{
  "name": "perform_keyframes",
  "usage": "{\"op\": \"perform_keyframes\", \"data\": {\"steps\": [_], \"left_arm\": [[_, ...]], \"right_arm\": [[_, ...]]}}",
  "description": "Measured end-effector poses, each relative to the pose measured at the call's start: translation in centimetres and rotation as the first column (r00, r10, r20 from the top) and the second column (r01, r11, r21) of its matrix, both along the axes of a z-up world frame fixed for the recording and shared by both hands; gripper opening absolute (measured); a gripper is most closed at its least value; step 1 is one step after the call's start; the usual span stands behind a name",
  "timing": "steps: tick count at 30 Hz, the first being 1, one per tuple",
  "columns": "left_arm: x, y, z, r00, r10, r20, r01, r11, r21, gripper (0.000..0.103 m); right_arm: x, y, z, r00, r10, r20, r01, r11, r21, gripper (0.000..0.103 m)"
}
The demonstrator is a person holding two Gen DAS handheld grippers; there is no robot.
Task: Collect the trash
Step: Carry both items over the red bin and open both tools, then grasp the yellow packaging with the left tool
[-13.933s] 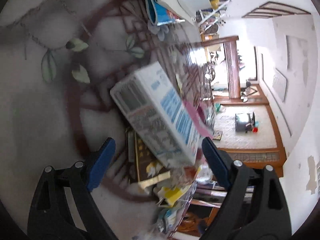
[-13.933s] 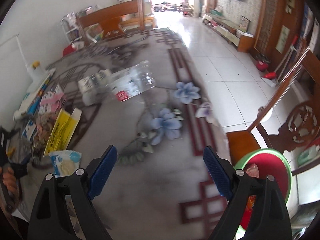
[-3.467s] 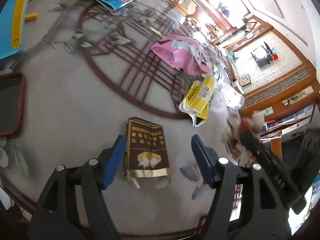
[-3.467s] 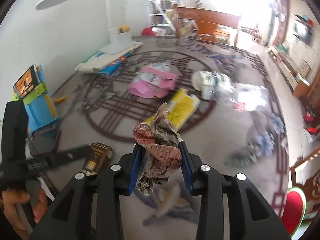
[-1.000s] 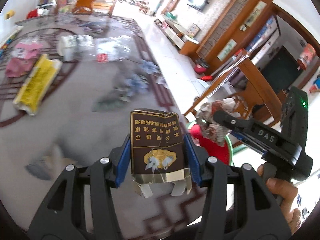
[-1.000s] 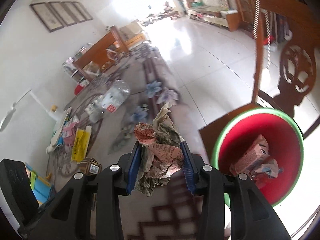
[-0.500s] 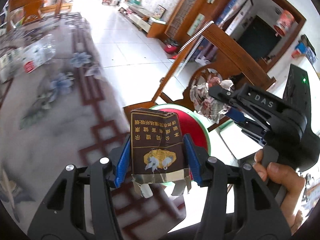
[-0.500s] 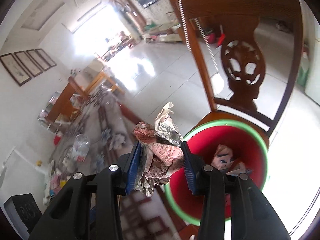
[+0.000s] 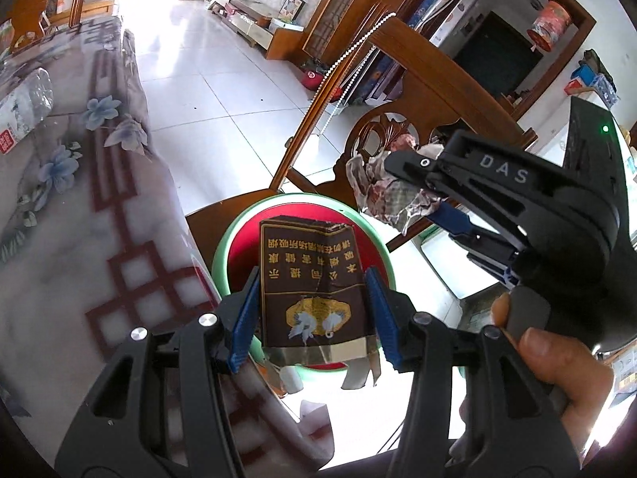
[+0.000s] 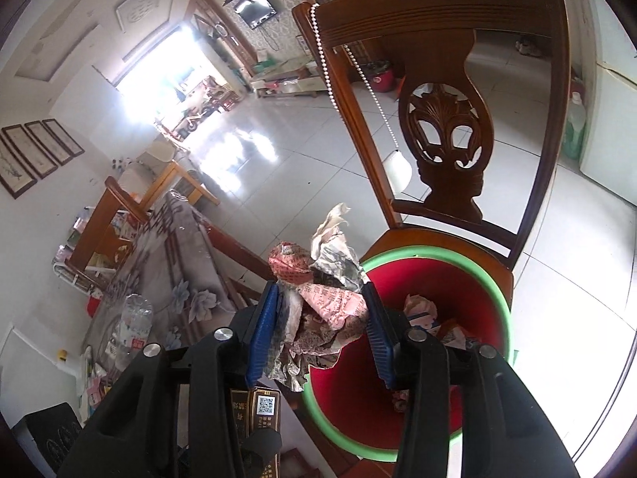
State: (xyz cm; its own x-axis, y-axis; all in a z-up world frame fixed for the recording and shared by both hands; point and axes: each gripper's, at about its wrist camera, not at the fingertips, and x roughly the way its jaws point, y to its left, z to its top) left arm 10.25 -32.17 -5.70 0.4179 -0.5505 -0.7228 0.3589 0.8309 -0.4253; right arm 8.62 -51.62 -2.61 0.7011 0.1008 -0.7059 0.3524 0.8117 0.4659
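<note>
The left gripper [image 9: 312, 310] holds a flattened brown cardboard packet with gold writing and two white cranes [image 9: 312, 286]; both blue pads press its long edges. The packet hangs over a round red basin with a green rim [image 9: 223, 257], which stands on the seat of a carved brown wooden chair [image 9: 422, 79]. In the left wrist view the basin is behind the packet, from 9 to 3 o'clock around it.

The right gripper [image 10: 320, 328] has a crumpled ball of printed newspaper [image 10: 322, 290] between its blue pads. Its jaws have just been opening, but the paper still fills the gap between the pads and touches both. In the right wrist view the ball is over the basin's rim [image 10: 501, 302] at 9 o'clock, and the red inside lies at 4 o'clock from it. Some crumpled paper and a small carton [image 10: 422, 312] lie already at the bottom of the basin.

In the left wrist view the right gripper [image 9: 398, 195] is at 2 o'clock of the packet, with a person's hand [image 9: 553, 362] on its handle.

The chair back rises at 12 o'clock in the right wrist view, and a white bead string [image 10: 354, 63] hangs on it. The table with a grey flowered cloth [image 9: 59, 207] is at 9 o'clock in the left wrist view, and a clear plastic bottle [image 9: 24, 105] lies on it. The floor has shiny white tiles [image 9: 223, 91].
</note>
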Motion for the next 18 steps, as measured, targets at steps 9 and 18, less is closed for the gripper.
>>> {"op": "perform_keyframes", "data": {"steps": [9,18], "left_arm": [[0.2,1.6,0.5,1.0,0.025,0.012,-0.025,1.0,-0.018,0.083],[1.9,15.3,1.4,0.948,0.304,0.094,-0.312,0.945,0.092,0.083]], "right_arm": [[-0.4,-0.4,0.3,0.997,-0.071,0.011,0.071,0.997,-0.022,0.077],[0.3,1.6,0.6,1.0,-0.013,0.014,0.013,1.0,-0.009,0.081]]}}
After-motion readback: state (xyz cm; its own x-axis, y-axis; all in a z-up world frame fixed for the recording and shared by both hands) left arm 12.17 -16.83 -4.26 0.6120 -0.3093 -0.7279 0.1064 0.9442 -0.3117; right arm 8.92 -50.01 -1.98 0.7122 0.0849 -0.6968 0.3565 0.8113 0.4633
